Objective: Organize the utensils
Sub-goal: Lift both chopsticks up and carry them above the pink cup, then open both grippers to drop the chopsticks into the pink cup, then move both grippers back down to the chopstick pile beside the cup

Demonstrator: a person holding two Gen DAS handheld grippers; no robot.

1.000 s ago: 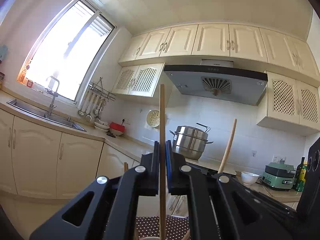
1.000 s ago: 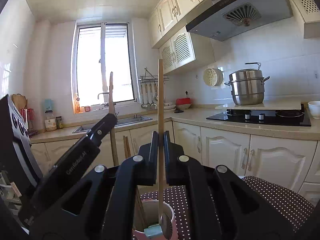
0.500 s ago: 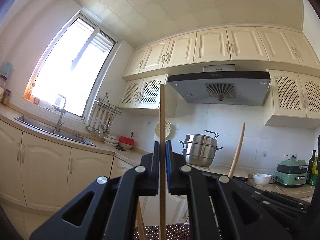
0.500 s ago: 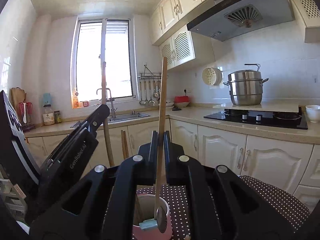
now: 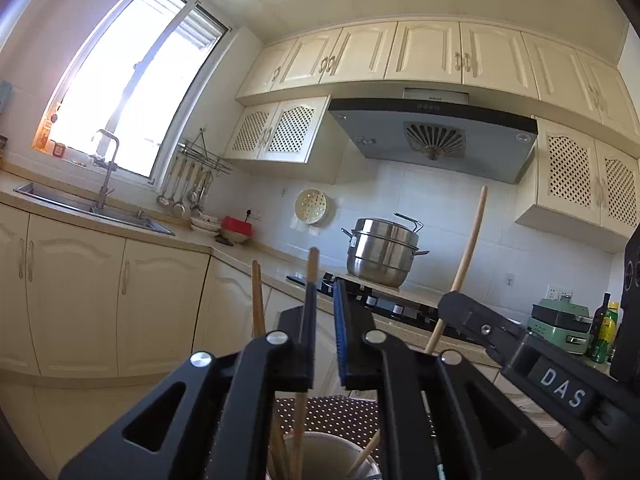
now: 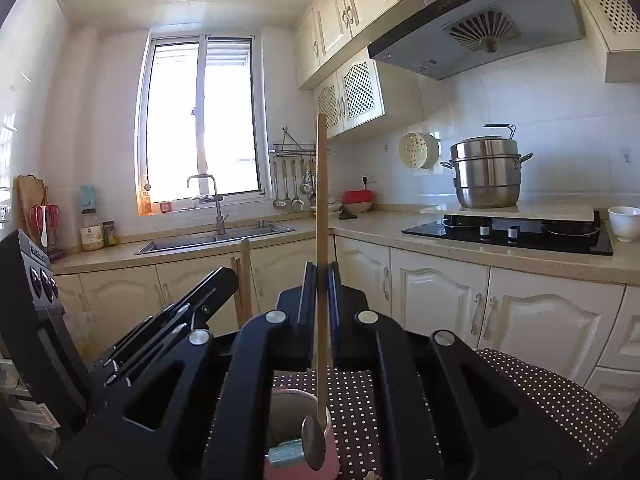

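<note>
both tongs (image 5: pixel 322 320) (image 6: pixel 318 300) are chunky matte-black plastic with silver screw heads, blue pads inside, and white "DAS" lettering on one

- The spoon (image 6: pixel 321 264) pinched between the right jaws has a smooth wooden handle and a shiny metal bowl.
- Below the jaws, the cup (image 6: pixel 294 432) looks glossy.
- The cloth (image 6: pixel 532 392) is matt and dotted.
- Beyond the jaws, the pot (image 6: pixel 486 172) is shiny metal.

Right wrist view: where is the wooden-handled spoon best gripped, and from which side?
Grip the spoon mid-handle, coming in level from the side, as the right gripper does with its fingers shut on it. The handle is slim, straight and nearly upright. The rounded metal bowl hangs low at the pink cup.
</note>
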